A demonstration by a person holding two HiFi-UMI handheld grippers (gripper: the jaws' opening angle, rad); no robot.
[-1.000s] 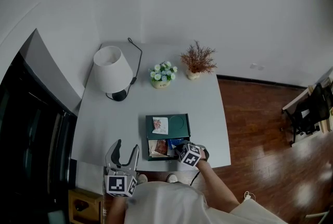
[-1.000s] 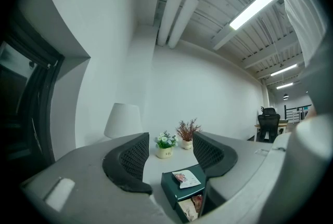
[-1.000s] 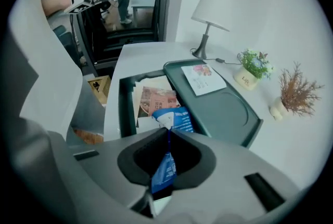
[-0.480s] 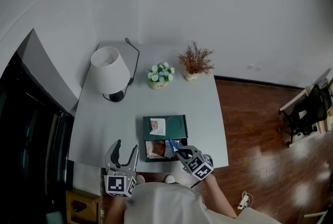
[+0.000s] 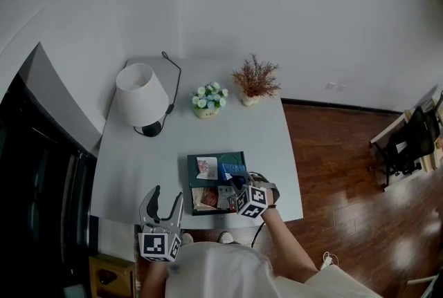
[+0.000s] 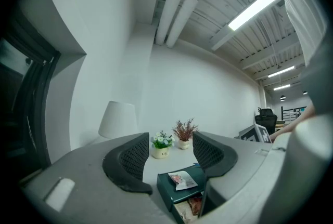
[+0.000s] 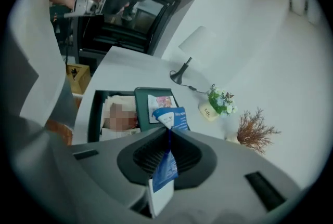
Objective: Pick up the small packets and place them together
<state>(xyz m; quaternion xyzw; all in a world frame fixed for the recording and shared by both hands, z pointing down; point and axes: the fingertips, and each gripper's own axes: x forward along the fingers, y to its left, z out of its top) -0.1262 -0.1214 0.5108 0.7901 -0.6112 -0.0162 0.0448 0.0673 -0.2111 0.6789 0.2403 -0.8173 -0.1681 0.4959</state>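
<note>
Blue packet (image 7: 170, 116): one small sachet, pinched edge-on in the closed jaws of the right gripper (image 7: 167, 133), held in the air over the dark green box (image 6: 171, 196), above its right side.
White-and-pink packet (image 5: 206, 167): flat on the box's green far half.
Further packets (image 5: 211, 197): lying in the box's open near half; count unclear.
Left gripper (image 6: 169, 158): near-left of the box, well apart from it; jaws apart with nothing between them.
Worktop (image 5: 138, 158): pale grey, carrying the box near its front edge.
White-shaded lamp (image 5: 140, 97): far-left of the box.
Pot of white flowers (image 5: 209, 100): behind the box.
Pot of dried reddish sprigs (image 5: 255, 80): behind the box, to the right.
</note>
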